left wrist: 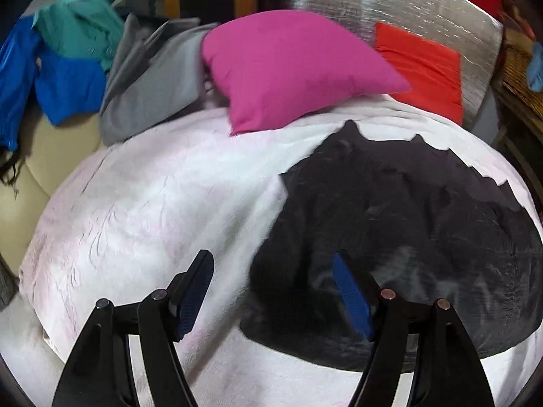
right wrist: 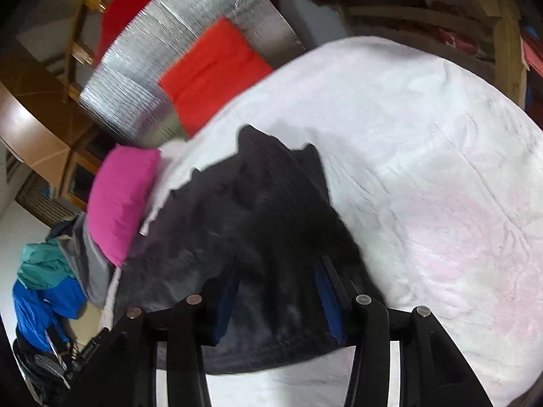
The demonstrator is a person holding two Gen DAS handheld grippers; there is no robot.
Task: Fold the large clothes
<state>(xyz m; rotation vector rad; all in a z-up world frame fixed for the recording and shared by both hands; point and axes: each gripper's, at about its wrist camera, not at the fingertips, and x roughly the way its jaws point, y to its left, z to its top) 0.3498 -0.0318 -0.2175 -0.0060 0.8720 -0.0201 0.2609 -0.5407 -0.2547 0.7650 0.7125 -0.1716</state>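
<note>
A dark grey-black garment (left wrist: pixel 400 237) lies spread on the white-pink bed cover (left wrist: pixel 152 210). My left gripper (left wrist: pixel 273 285) is open above the garment's left edge, empty, its blue pads wide apart. In the right wrist view the same garment (right wrist: pixel 258 224) lies on the cover (right wrist: pixel 424 156). My right gripper (right wrist: pixel 276 291) is open just above the garment's near part, with nothing between its pads. The garment's near hem shows below the fingers in both views.
A pink pillow (left wrist: pixel 292 68) and a red cushion (left wrist: pixel 424 68) lie at the head of the bed against a silver panel (left wrist: pixel 407 6). Grey (left wrist: pixel 149 78), teal (left wrist: pixel 81 27) and blue (left wrist: pixel 61 81) clothes are piled on a beige seat at the left. Wooden furniture stands behind.
</note>
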